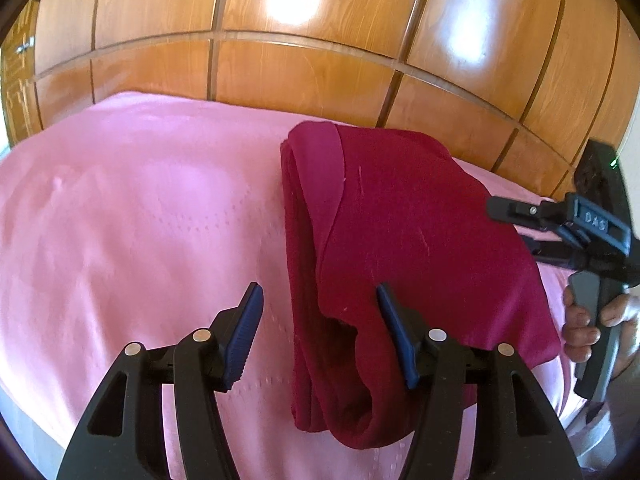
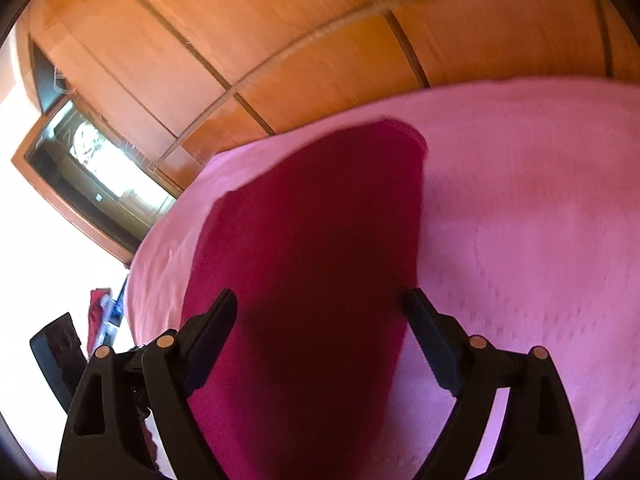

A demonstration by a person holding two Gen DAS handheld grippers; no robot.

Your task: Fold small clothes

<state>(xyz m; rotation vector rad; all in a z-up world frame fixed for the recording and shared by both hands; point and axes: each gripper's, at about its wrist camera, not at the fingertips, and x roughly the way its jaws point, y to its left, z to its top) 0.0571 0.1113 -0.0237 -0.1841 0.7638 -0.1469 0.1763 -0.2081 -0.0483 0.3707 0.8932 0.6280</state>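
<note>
Wood-panelled wardrobe doors (image 1: 304, 80) ran behind the pink bedsheet (image 1: 140, 220), and the folded maroon garment (image 1: 400, 232) lay flat on it — right ahead of your left gripper (image 1: 320, 300), whose jaws were spread wide over its near edge. Your right gripper (image 2: 320, 304) was wide too, the garment (image 2: 312, 248) straight ahead between its fingers, nothing gripped.

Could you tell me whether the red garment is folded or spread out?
Folded: the red garment shows stacked layers along its left edge, lying compact on the pink bedsheet.
</note>
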